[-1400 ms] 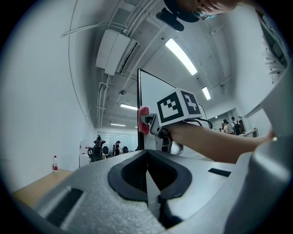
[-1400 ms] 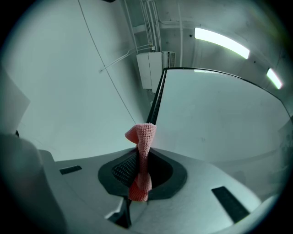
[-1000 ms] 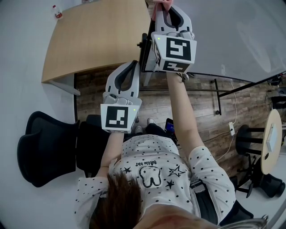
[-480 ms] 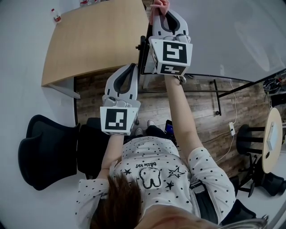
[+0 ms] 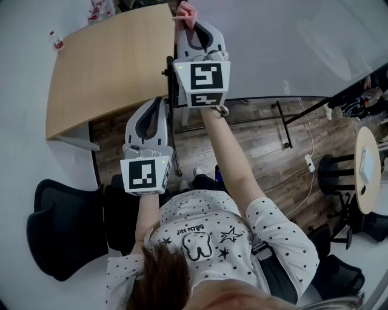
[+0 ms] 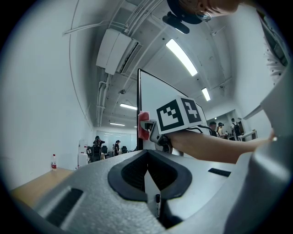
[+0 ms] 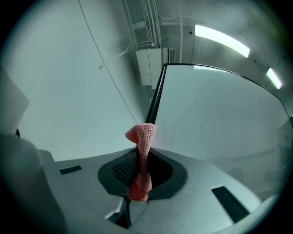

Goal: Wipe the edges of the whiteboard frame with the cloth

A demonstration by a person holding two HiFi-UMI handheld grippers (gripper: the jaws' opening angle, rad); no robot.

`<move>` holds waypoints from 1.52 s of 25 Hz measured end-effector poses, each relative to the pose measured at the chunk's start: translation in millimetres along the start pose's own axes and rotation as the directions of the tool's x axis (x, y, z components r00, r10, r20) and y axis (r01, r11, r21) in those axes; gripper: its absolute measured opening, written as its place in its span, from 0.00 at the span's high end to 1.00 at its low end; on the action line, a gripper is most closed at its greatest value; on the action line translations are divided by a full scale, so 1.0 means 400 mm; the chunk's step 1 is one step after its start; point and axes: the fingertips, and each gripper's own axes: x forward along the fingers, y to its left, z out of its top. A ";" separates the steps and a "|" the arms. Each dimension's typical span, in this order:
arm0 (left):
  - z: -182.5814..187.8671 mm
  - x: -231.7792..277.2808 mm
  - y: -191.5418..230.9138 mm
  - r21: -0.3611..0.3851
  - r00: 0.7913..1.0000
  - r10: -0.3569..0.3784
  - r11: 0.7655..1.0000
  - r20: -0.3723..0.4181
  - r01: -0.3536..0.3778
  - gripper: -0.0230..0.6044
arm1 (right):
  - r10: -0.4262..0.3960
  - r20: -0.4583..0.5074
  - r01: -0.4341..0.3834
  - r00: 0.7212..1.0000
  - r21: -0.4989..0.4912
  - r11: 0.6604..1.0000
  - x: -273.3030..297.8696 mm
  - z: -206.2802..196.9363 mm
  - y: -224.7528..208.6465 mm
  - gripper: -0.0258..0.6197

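The whiteboard (image 5: 291,42) stands upright, and its black frame edge (image 5: 171,79) runs down the left side. My right gripper (image 5: 193,27) is shut on a pink cloth (image 5: 183,13) held against that edge. In the right gripper view the cloth (image 7: 141,160) sticks up out of the jaws and its top touches the frame edge (image 7: 155,100). My left gripper (image 5: 151,115) hangs lower and left of the frame, shut on nothing. The left gripper view shows the frame edge (image 6: 138,100), the cloth (image 6: 143,125) and the right gripper's marker cube (image 6: 181,114).
A wooden table (image 5: 109,66) with a small bottle (image 5: 56,41) stands left of the board. Black office chairs (image 5: 60,224) are below it. The board's stand legs (image 5: 285,121), a floor cable (image 5: 306,181) and a round table (image 5: 367,175) lie to the right.
The head view has shifted, so both grippers and the board sit further left in it. The right gripper has edged slightly up the frame edge, still holding the cloth. The left gripper has sunk a little.
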 end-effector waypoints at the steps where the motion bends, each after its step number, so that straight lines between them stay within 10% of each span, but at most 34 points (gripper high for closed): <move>1: -0.003 -0.001 0.002 0.000 1.000 0.001 1.000 -0.004 -0.001 0.94 | 0.006 -0.004 -0.006 1.000 0.004 1.000 0.002 -0.005 0.007 0.91; 38: -0.048 0.101 -0.015 -0.036 0.998 -0.012 0.999 -0.062 0.010 0.94 | 0.028 -0.019 -0.027 0.999 0.031 0.999 0.021 -0.047 -0.022 0.91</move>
